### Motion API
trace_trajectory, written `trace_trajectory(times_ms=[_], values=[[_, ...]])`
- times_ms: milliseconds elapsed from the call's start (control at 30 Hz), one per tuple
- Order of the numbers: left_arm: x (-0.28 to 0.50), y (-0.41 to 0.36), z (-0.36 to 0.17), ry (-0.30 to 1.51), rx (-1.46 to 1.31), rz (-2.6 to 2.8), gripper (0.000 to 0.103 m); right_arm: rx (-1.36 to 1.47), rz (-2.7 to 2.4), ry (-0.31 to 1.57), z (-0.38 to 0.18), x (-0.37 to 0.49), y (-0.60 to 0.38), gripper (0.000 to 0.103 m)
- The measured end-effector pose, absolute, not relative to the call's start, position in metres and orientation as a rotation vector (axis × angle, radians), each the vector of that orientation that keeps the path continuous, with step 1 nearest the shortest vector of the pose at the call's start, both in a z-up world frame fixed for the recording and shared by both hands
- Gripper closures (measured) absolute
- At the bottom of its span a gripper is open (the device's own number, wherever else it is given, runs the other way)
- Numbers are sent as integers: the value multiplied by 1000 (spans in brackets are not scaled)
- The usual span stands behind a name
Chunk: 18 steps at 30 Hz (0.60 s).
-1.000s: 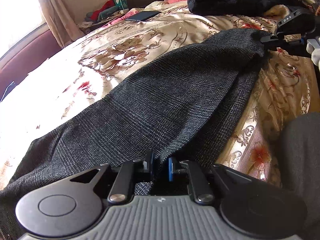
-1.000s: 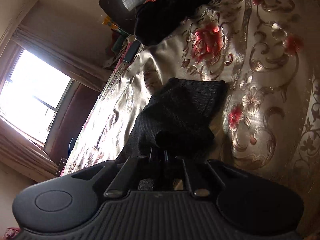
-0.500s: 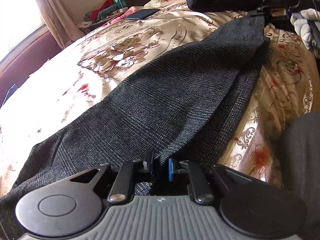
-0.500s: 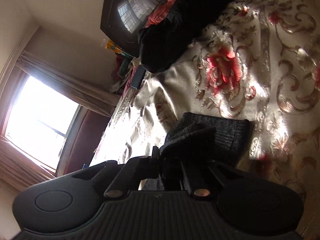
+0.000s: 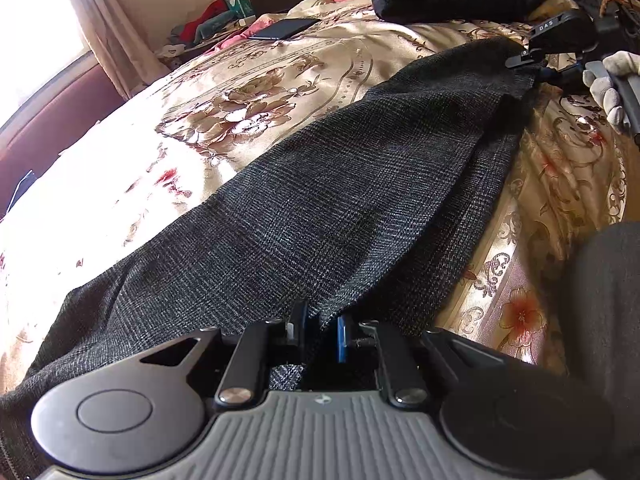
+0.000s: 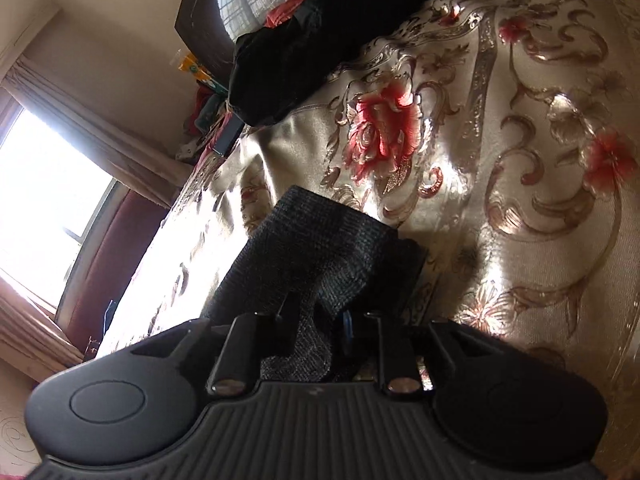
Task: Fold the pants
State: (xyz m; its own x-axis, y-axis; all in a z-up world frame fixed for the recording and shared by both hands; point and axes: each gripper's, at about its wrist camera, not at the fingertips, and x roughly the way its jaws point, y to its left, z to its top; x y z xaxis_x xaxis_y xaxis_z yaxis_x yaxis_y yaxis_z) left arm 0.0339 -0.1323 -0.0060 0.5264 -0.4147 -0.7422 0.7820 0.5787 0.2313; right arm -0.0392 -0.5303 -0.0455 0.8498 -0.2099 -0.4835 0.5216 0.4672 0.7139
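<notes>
Left wrist view: left hand-held gripper [image 5: 320, 330] pinches pants [image 5: 340, 200] near end; right hand-held gripper [image 6: 318, 322] clamps far end, over bed [image 5: 240, 92].

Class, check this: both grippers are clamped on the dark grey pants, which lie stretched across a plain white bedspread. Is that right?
Not quite. The bedspread is gold with a floral pattern, not plain white, as the left wrist view shows. The left gripper and right gripper do clamp the dark grey pants.
</notes>
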Motion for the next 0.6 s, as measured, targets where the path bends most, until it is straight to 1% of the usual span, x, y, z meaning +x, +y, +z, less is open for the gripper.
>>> trace_trajectory(times_ms=[67, 133, 167, 300, 367, 433, 500, 567, 600], values=[[34, -133, -5, 694, 597, -770, 76, 959, -469, 355, -38, -34, -530, 75], [35, -133, -6, 697, 593, -770, 76, 933, -453, 334, -27, -28, -529, 93], [35, -132, -6, 695, 591, -770, 76, 915, -420, 304, -15, -23, -528, 98], [37, -131, -6, 698, 577, -770, 76, 888, -230, 124, 34, -15, -513, 98], [38, -130, -6, 701, 576, -770, 76, 878, -141, 48, 50, -16, -507, 98], [38, -130, -6, 699, 579, -771, 76, 814, -120, -4, 55, -23, -504, 99], [37, -130, -7, 696, 577, -770, 76, 753, -234, 103, 37, -22, -510, 99], [37, -130, -7, 695, 574, -767, 76, 841, -388, 324, -9, -18, -531, 98], [36, -130, -7, 691, 581, -768, 76, 866, -412, 374, -22, -20, -536, 98]])
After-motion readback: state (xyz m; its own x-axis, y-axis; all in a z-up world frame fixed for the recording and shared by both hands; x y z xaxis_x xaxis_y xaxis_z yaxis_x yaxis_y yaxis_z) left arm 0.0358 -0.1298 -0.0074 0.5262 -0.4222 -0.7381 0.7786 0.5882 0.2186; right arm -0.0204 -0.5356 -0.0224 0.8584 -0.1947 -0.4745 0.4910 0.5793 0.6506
